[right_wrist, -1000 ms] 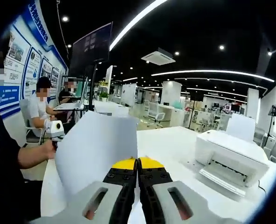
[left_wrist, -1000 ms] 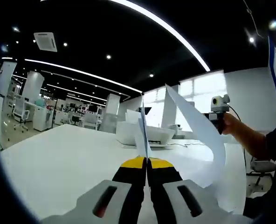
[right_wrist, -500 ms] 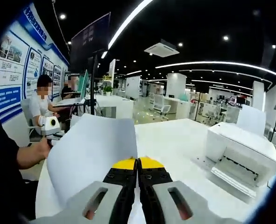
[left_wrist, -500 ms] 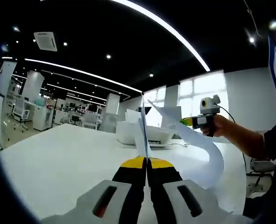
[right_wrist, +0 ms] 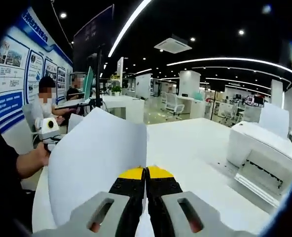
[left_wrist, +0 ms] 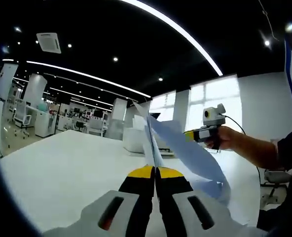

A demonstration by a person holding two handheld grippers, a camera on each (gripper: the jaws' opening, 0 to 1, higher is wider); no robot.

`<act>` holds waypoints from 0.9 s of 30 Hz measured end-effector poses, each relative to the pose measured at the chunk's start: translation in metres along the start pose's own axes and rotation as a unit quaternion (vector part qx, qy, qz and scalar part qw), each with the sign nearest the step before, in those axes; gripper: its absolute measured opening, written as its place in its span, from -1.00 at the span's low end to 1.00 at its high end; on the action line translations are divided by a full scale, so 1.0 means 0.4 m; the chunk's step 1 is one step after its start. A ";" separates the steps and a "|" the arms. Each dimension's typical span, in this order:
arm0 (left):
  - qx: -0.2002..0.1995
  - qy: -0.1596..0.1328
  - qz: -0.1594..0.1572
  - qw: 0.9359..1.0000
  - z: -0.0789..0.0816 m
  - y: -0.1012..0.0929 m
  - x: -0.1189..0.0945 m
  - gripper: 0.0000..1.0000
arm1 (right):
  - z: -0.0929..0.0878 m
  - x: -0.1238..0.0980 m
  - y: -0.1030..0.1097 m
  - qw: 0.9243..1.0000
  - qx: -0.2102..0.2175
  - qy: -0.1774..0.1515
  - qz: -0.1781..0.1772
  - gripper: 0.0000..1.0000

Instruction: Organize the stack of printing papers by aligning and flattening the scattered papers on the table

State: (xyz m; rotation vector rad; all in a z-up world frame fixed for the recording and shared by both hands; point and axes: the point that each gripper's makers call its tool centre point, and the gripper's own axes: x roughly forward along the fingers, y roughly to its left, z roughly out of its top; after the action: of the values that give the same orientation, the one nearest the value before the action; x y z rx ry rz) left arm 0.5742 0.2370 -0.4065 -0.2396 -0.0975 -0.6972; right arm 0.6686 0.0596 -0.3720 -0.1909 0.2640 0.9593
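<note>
Left gripper view: a wide white desk (left_wrist: 62,168) runs back toward an open office with chairs and pillars under strip lights. A white printer (left_wrist: 136,140) stands on the desk straight ahead, mostly covered by the paper held up in front of it. On the right, a hand (left_wrist: 225,138) holds the right tongs (left_wrist: 189,135), and part of a chair (left_wrist: 276,177) shows low at the edge. The left tongs (left_wrist: 155,171) are pressed shut on a paper (left_wrist: 185,155), seen almost edge-on where it rises from the yellow tips. The sheet bends in a loose curve across to the right tongs, whose tips meet it; how firmly they pinch cannot be made out from here. The sheet's lower end sags toward the desk, and whether it touches is unclear.

Right gripper view: the right tongs (right_wrist: 146,173) are shut on the paper (right_wrist: 96,163), which stands up broad, white and blank, and hides part of the desk (right_wrist: 195,153) behind it. The printer (right_wrist: 267,155) sits at the right, cut off by the edge. At the left, a hand (right_wrist: 35,158) holds the left tongs, tips hidden behind the sheet. Beyond sit two people (right_wrist: 47,101) at a far desk beside a poster wall (right_wrist: 13,74).
</note>
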 end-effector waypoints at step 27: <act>-0.021 -0.004 -0.003 1.000 0.003 0.002 0.000 -0.85 | -0.027 0.045 0.003 1.000 0.018 -0.019 -0.003 -1.00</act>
State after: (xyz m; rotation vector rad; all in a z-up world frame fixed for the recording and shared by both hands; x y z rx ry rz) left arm 0.5745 0.2378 -0.4055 -0.2826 -0.0917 -0.7038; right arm 0.6760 0.0711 -0.3879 -0.1403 0.2448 0.9501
